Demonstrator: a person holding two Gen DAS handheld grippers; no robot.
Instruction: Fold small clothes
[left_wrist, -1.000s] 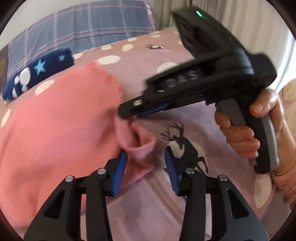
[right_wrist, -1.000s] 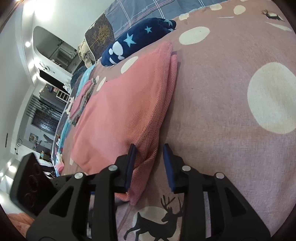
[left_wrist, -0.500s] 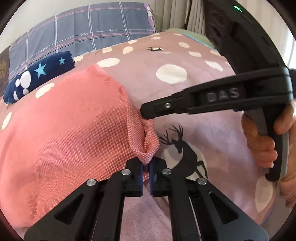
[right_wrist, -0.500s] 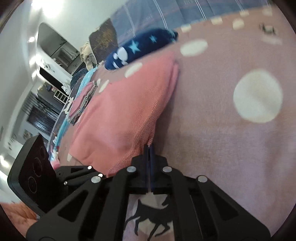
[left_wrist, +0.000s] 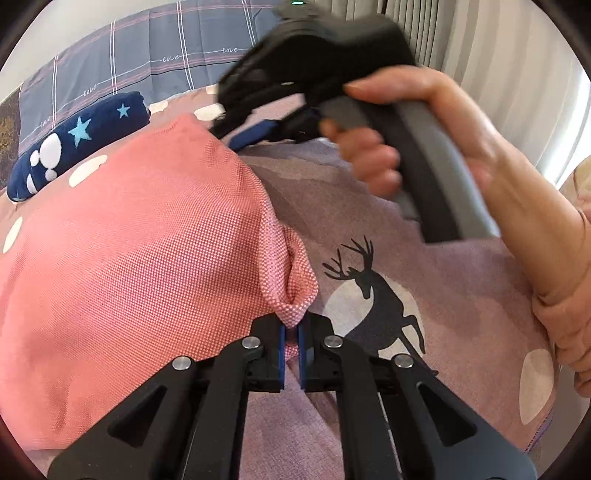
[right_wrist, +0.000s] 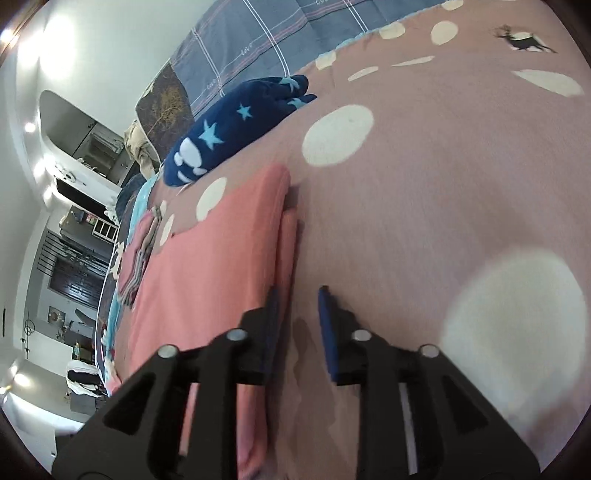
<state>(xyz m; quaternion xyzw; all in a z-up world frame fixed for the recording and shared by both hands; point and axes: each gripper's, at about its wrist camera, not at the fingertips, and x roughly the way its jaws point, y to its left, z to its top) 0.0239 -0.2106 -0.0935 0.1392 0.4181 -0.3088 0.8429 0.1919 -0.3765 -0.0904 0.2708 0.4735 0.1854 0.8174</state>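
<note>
A pink knit garment (left_wrist: 129, 258) lies spread on the mauve dotted bedspread (left_wrist: 461, 295). My left gripper (left_wrist: 291, 332) is shut on its near right corner, which bunches up just above the pads. A hand (left_wrist: 461, 147) holds my right gripper (left_wrist: 236, 134), blurred, over the garment's far right edge. In the right wrist view the right gripper (right_wrist: 298, 299) is low over the bed with its jaws opening. The folded edge of the garment (right_wrist: 221, 277) runs by its left finger, and mostly bedspread shows between the pads, which press on nothing.
A rolled navy cloth with stars (right_wrist: 229, 133) lies beyond the garment, below a grey plaid cover (left_wrist: 147, 62). A stack of folded clothes (right_wrist: 140, 254) sits at the bed's far left side. Curtains hang behind the bed on the right.
My left gripper closed on the garment's corner and has stayed there. My right gripper shut, travelled along the garment's right edge toward its far end, and its jaws have parted again.
</note>
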